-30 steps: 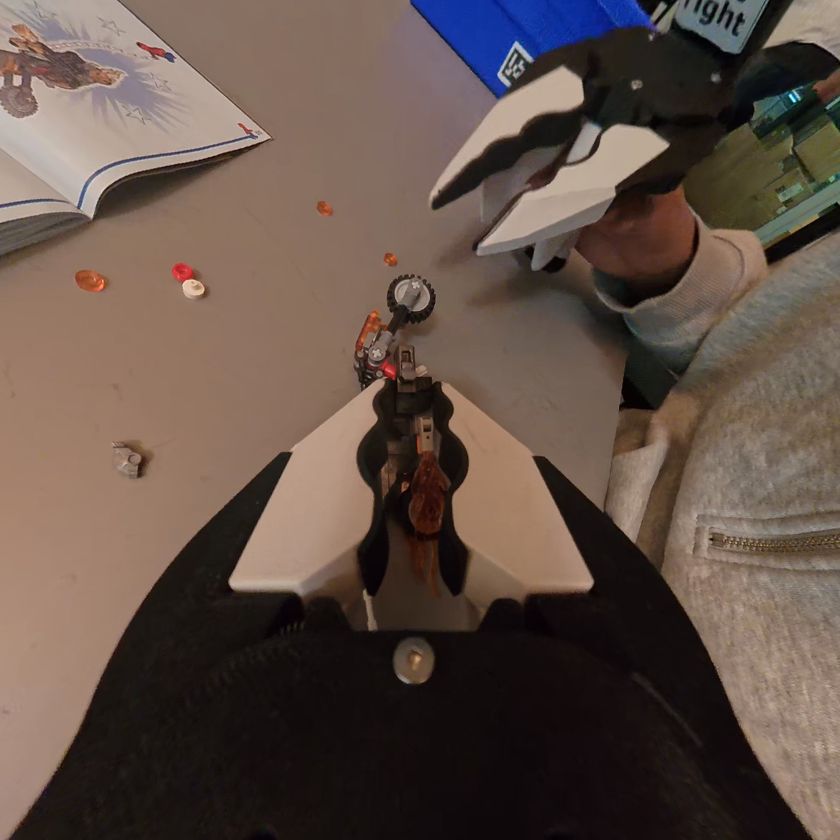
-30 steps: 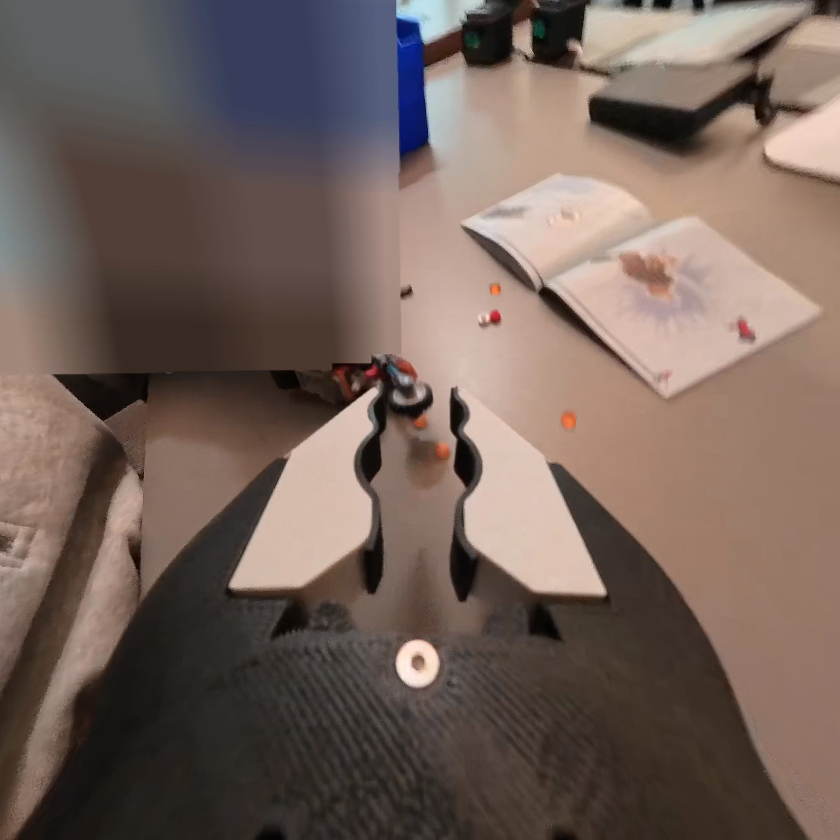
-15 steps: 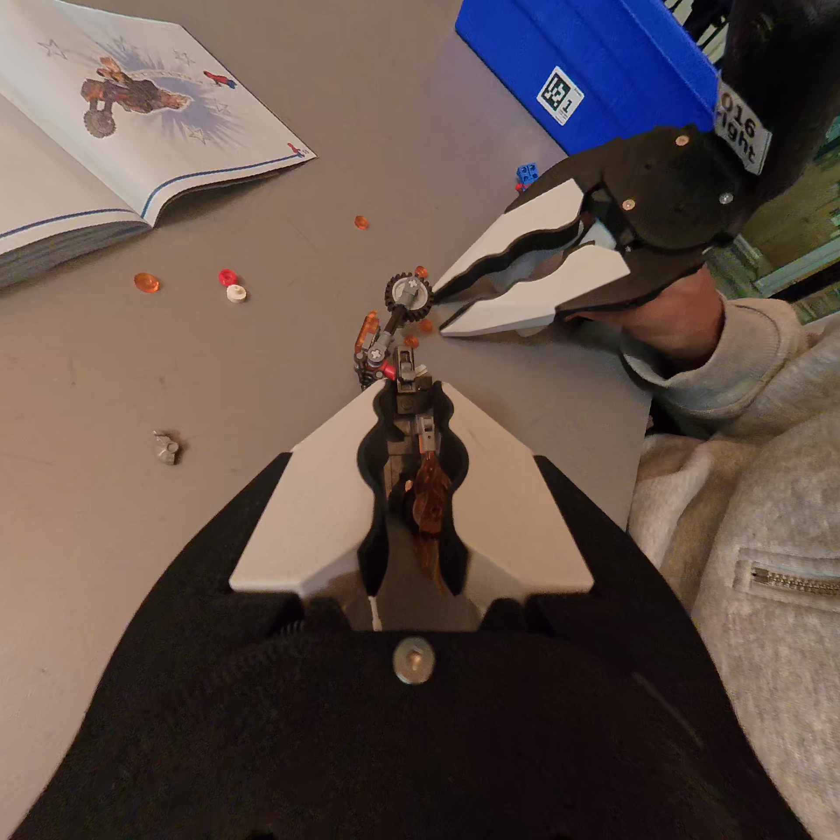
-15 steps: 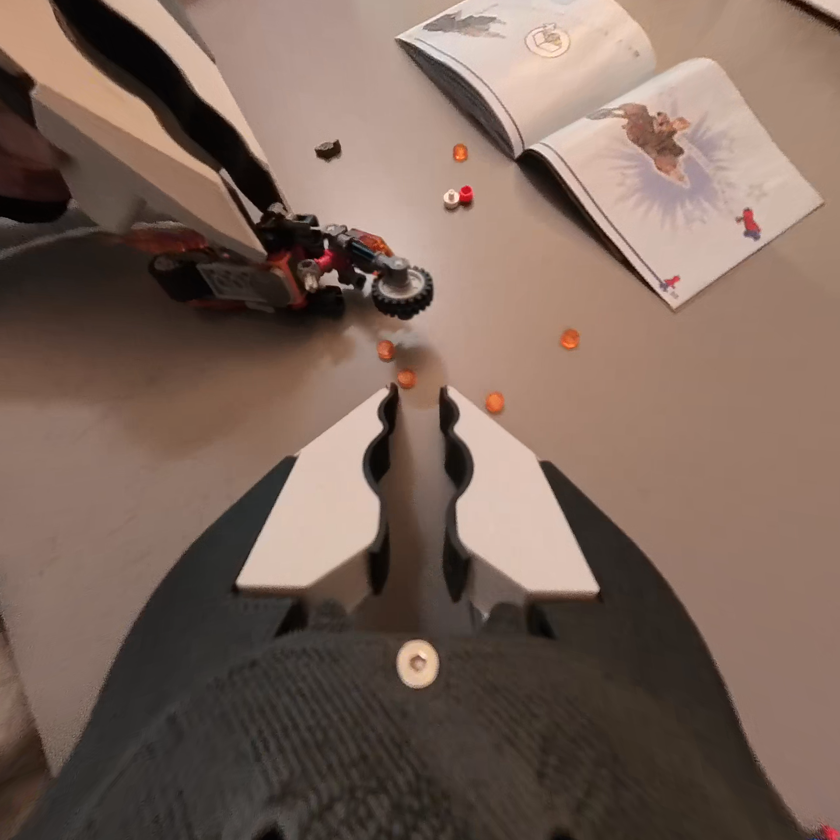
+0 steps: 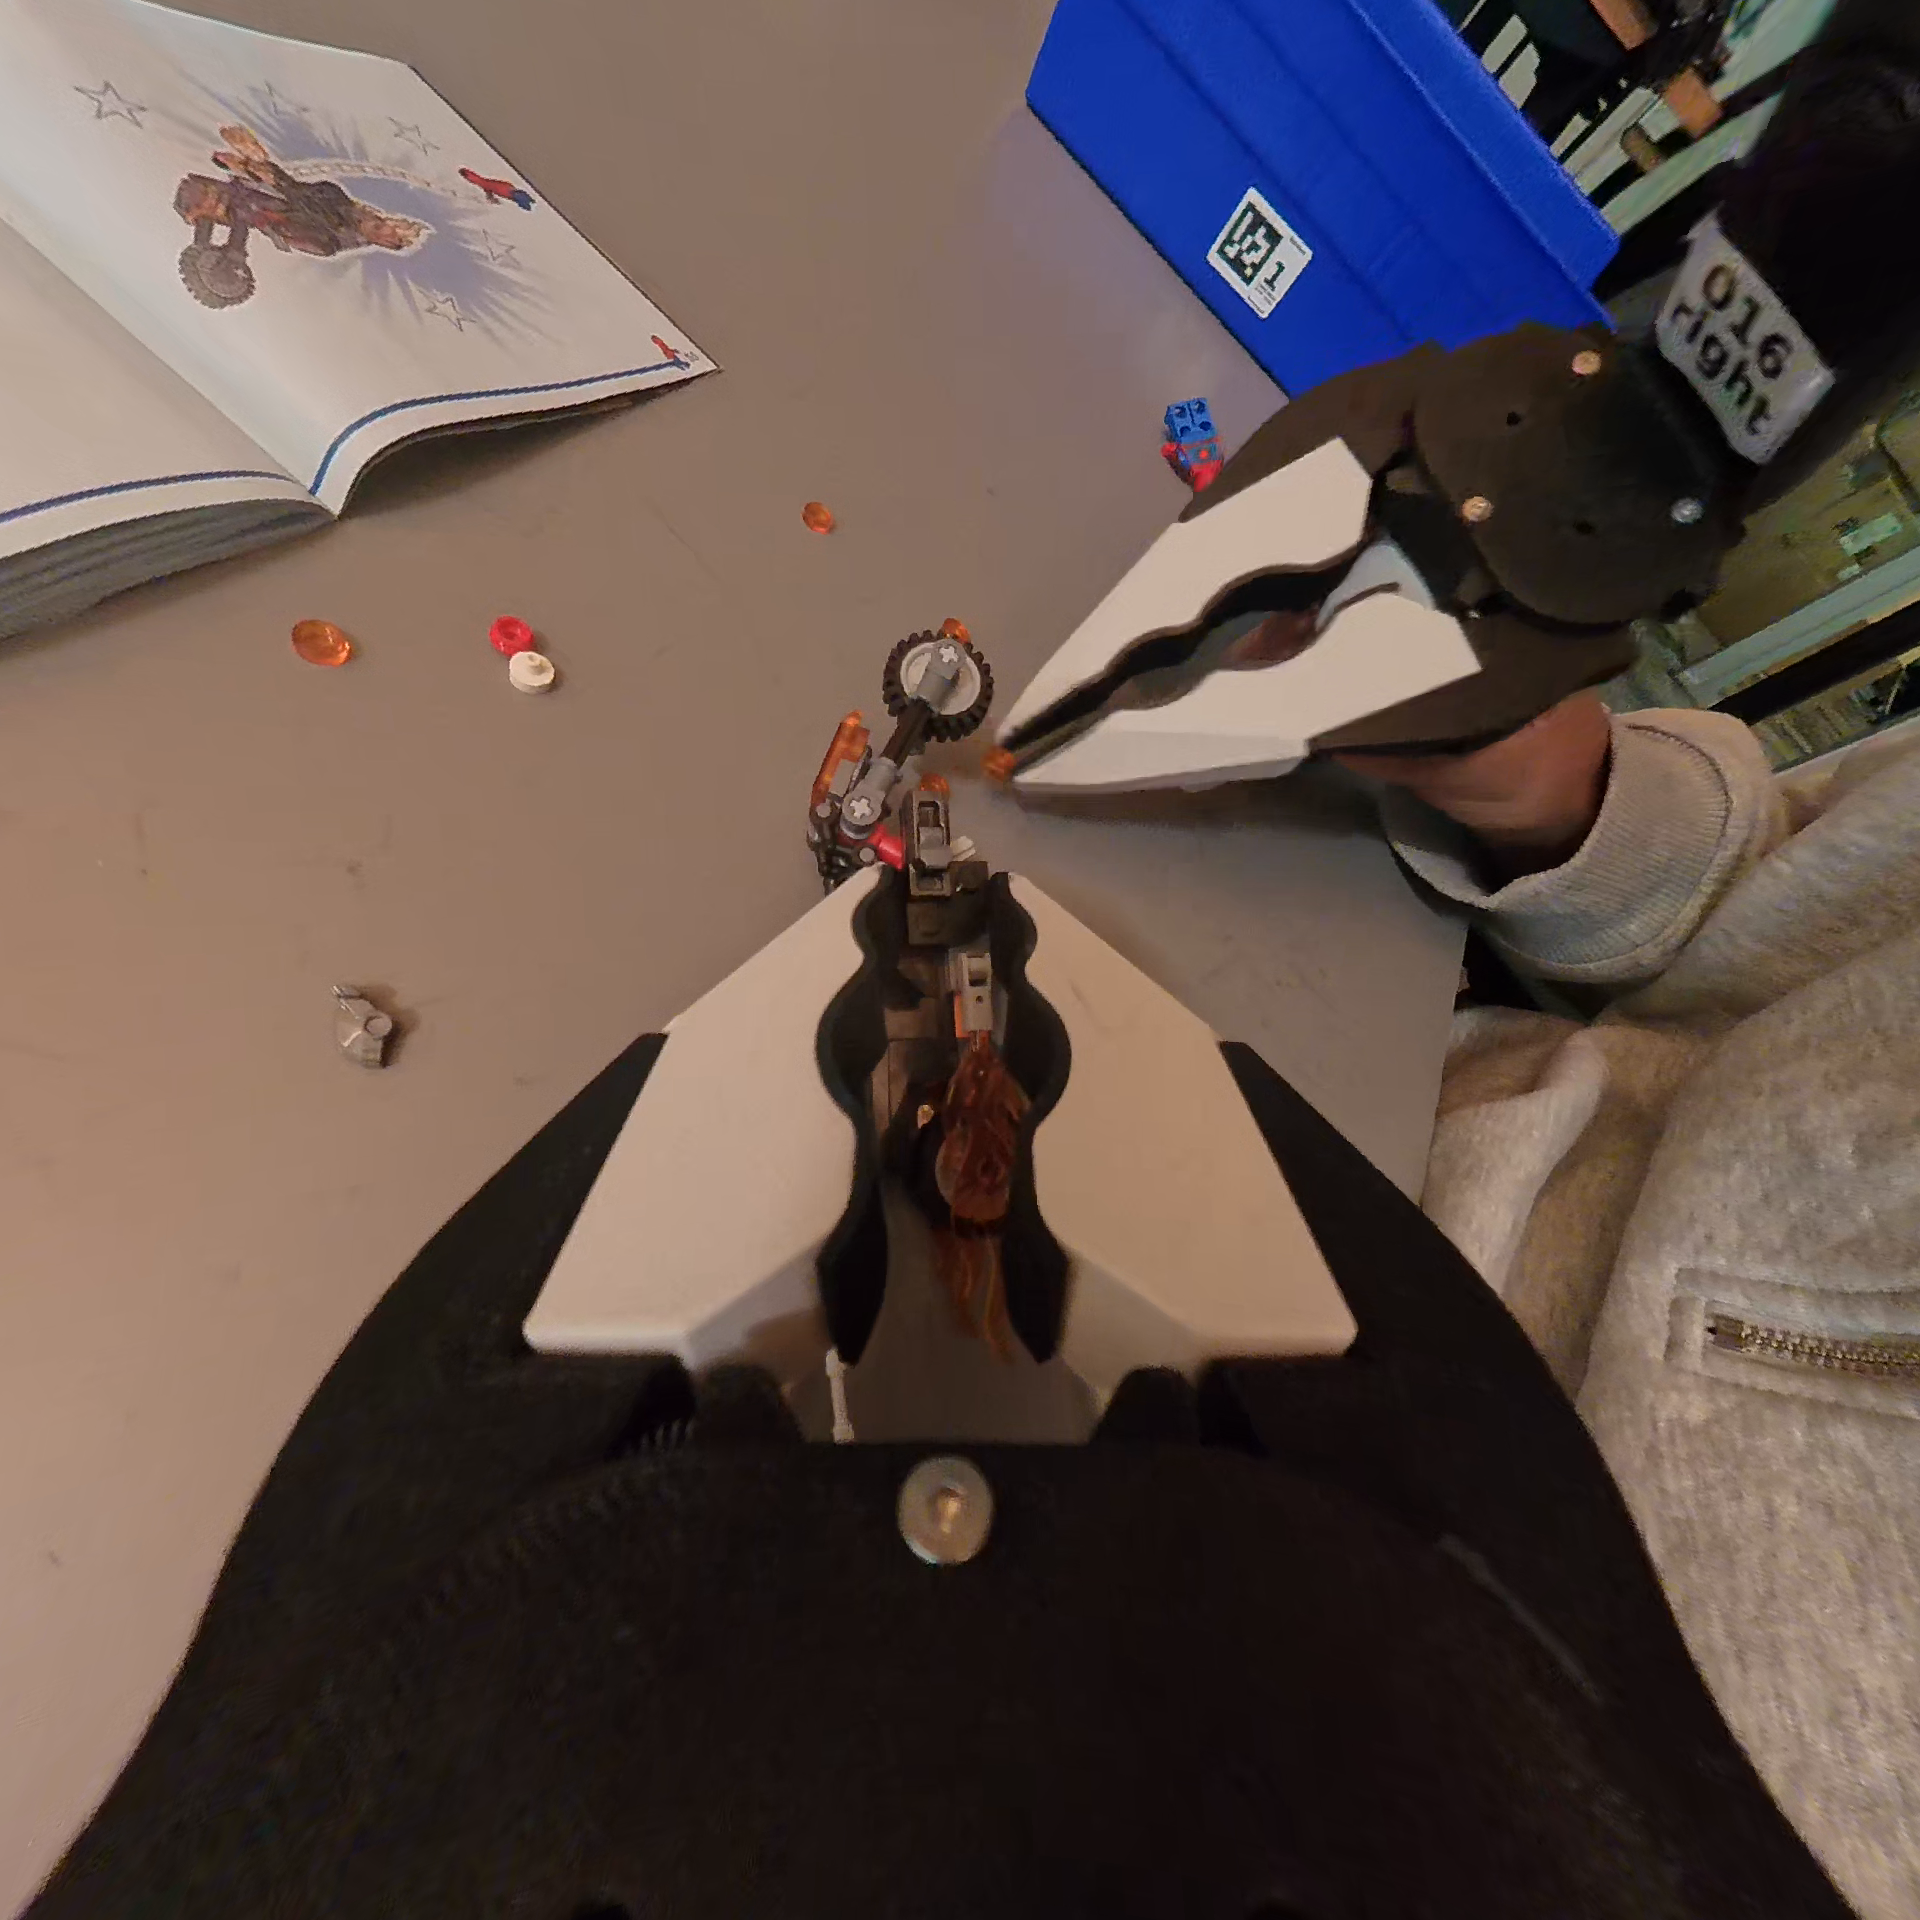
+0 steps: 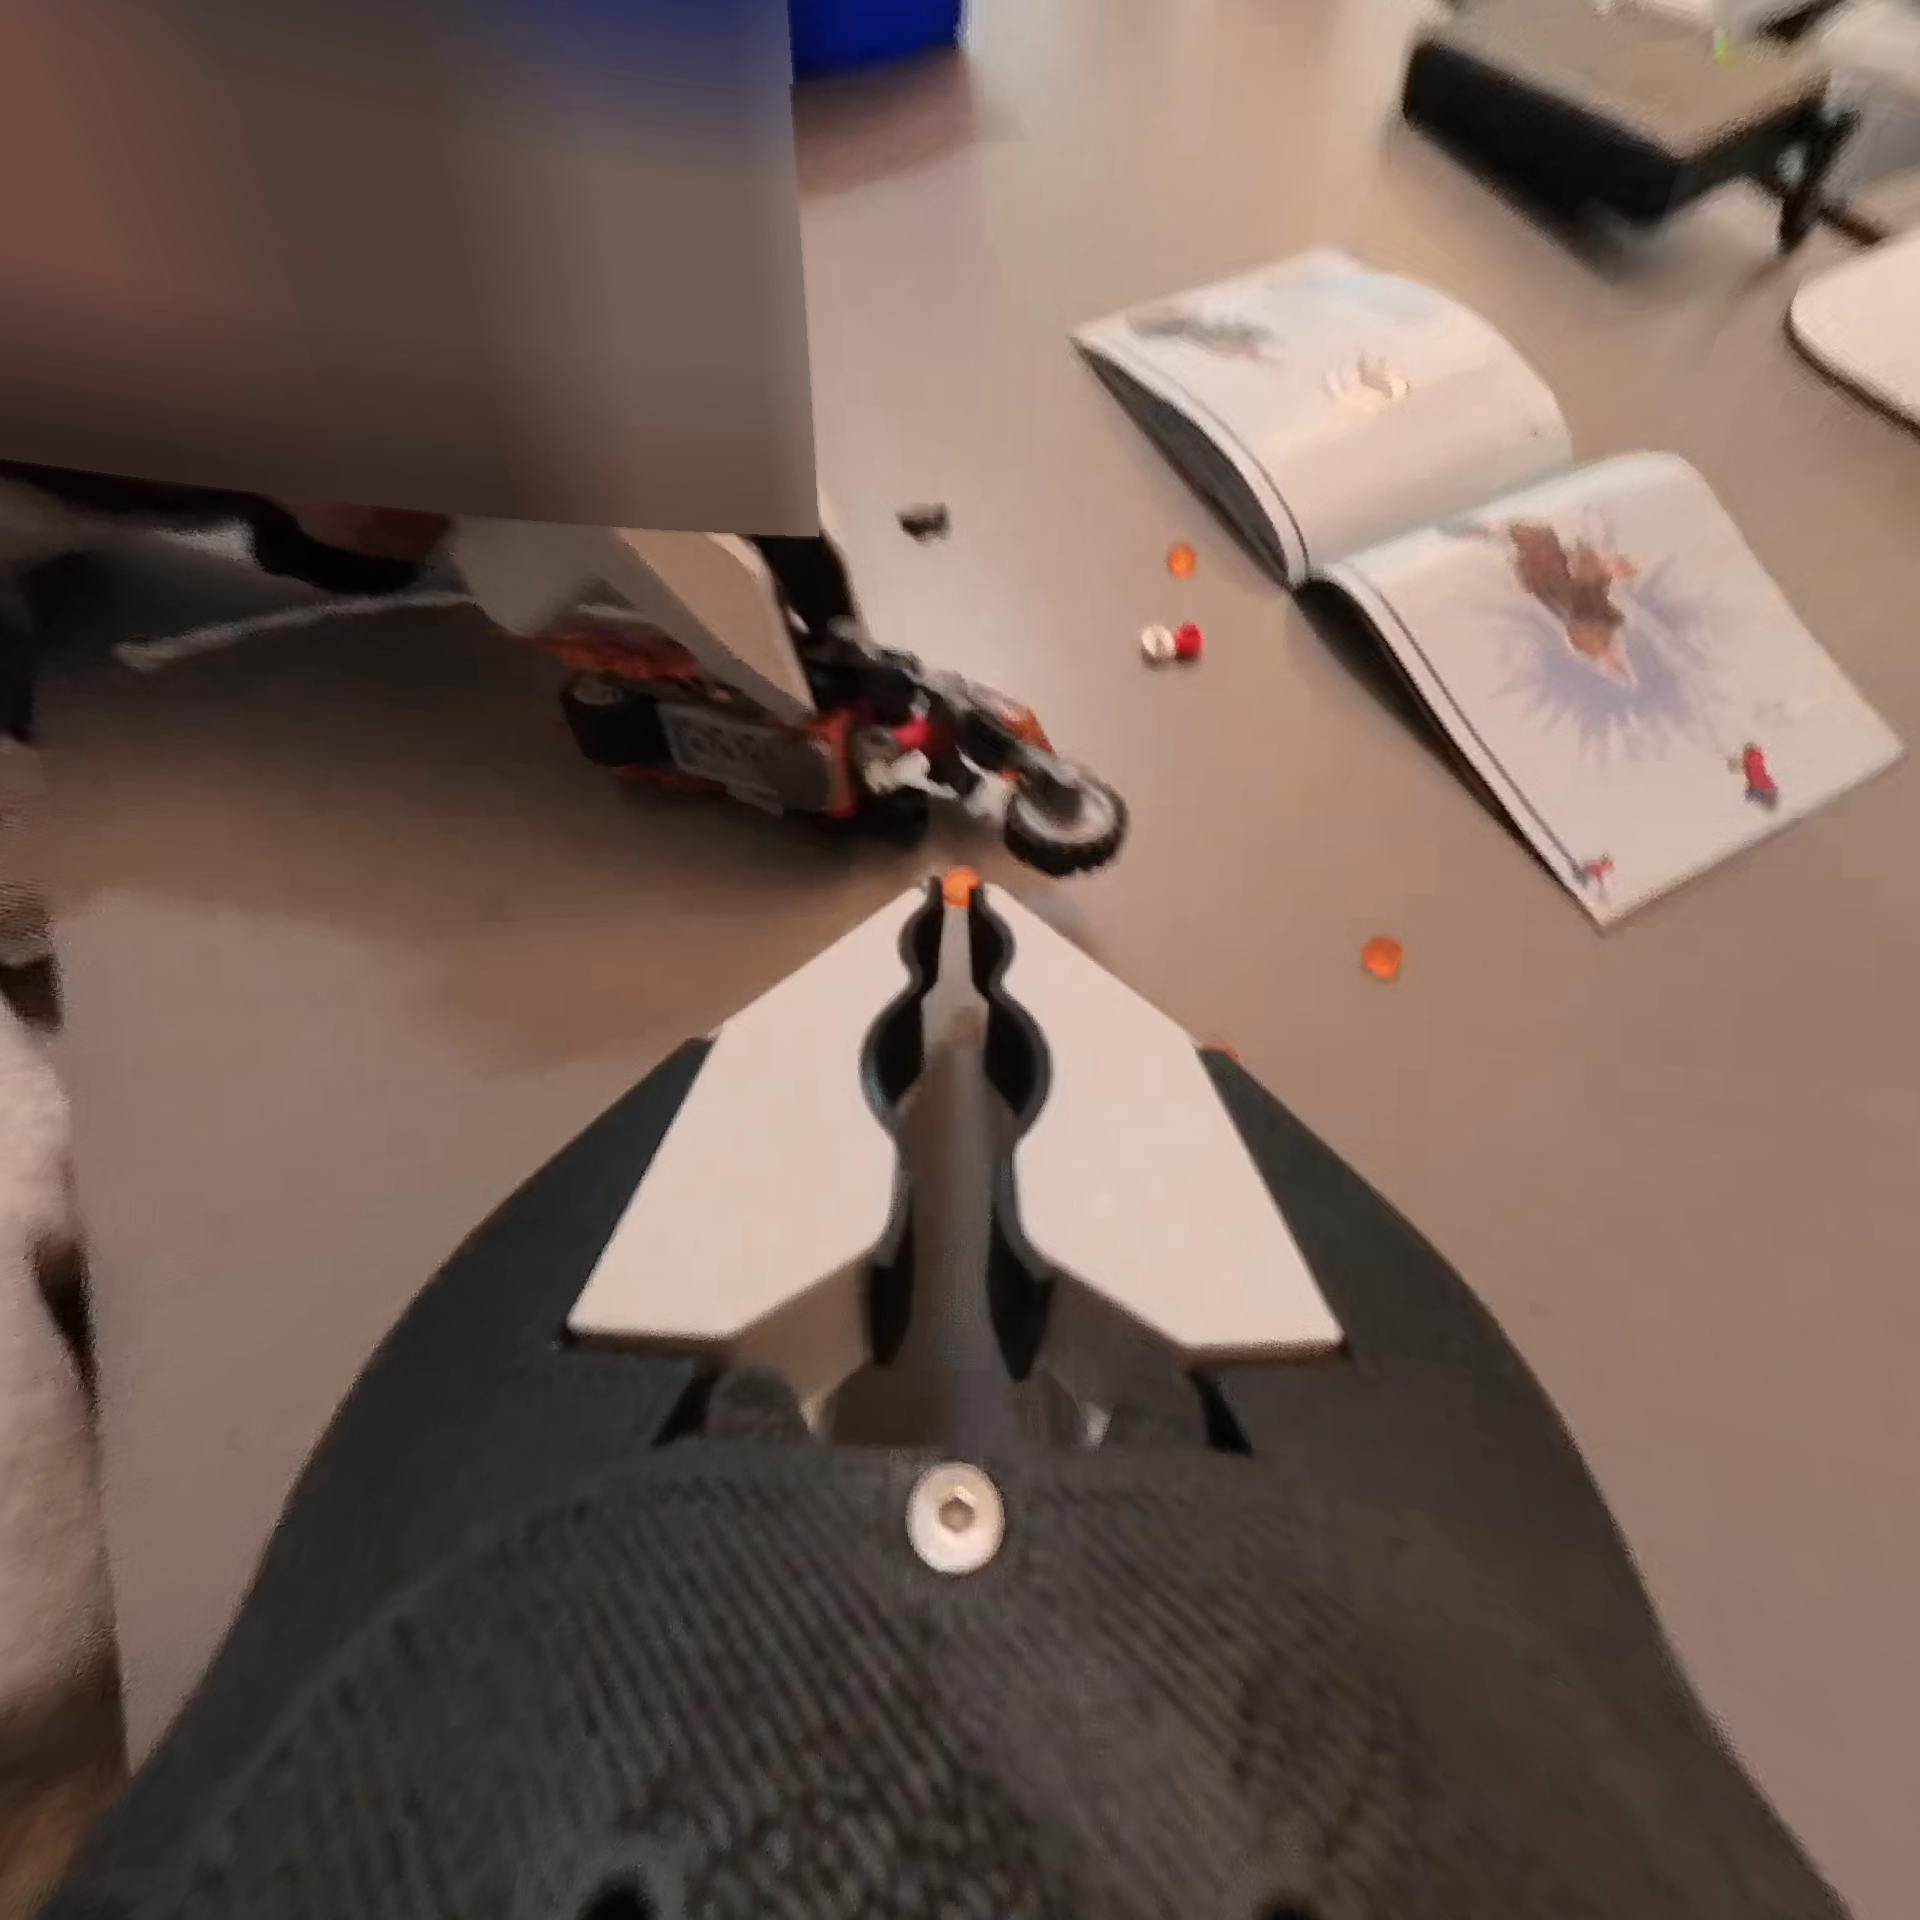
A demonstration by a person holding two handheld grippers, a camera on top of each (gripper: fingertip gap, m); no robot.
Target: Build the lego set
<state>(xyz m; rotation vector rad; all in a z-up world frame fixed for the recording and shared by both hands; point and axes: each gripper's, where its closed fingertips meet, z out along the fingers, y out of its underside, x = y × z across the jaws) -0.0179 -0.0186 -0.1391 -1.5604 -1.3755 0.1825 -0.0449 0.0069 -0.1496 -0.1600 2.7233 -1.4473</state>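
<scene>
The grey surface fills both views. At the upper right of the left wrist view stands a blue bin bearing a square marker; a person's grey sleeve shows at the right edge. An open instruction booklet lies at the upper left there, and at the right of the right wrist view.

The left hand-held gripper fills the bottom centre of its view, clenched on the toy motorbike, whose body sits between the pads; the front fork and black wheel stick out past the tips toward mid-frame. In the right wrist view the motorbike appears left of centre, low over or on the surface; I cannot tell which.

The right hand-held gripper is pinched on a small orange stud at its very tips, just beside the wheel; from the left wrist view it comes in from the right, the stud showing at its point.

Loose on the surface lie more orange studs, a red stud touching a white one, a small grey piece at mid-left, and a blue-and-red piece near the bin.
</scene>
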